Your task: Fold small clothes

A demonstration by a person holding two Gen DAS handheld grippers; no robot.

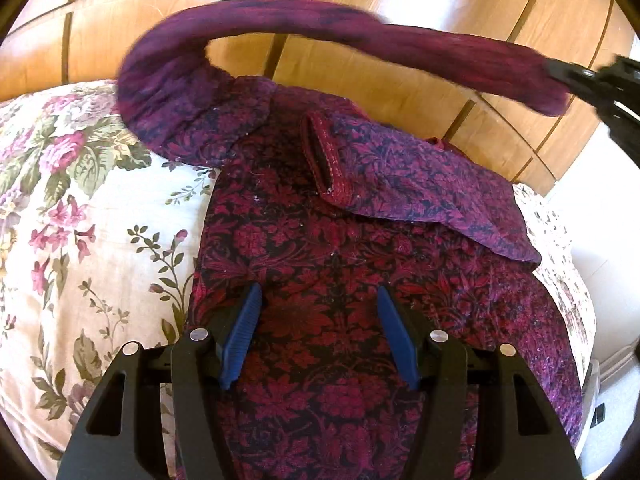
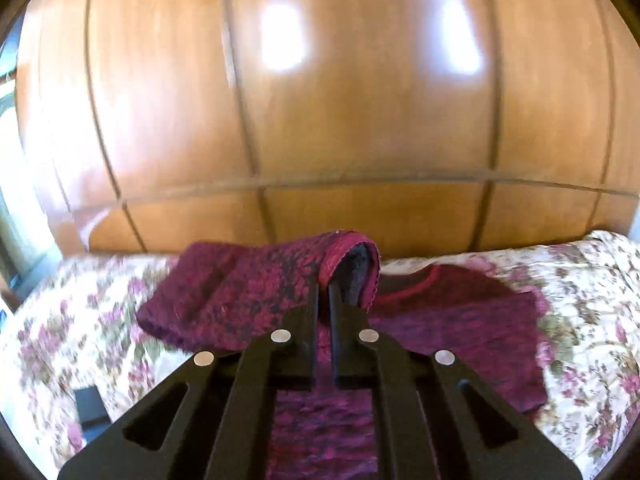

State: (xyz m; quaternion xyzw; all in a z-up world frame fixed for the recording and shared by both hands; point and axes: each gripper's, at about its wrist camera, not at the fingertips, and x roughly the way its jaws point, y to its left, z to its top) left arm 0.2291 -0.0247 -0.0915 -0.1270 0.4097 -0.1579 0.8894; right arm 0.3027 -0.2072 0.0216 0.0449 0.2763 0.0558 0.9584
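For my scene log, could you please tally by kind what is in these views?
Garments: 1, purple-red floral top
Bedspreads: 1, floral bedspread
Wardrobes: 1, wooden wardrobe
Grippers: 2, left gripper and right gripper
Total: 5

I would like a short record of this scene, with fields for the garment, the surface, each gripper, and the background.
garment: dark red and purple patterned sweater, lying flat
sleeves: one sleeve folded over the body; other sleeve lifted in the air
surface: floral bedspread
left gripper: open, over the lower part of the sweater, holding nothing
right gripper: shut on the cuff of the lifted sleeve
background: wooden wardrobe behind the bed
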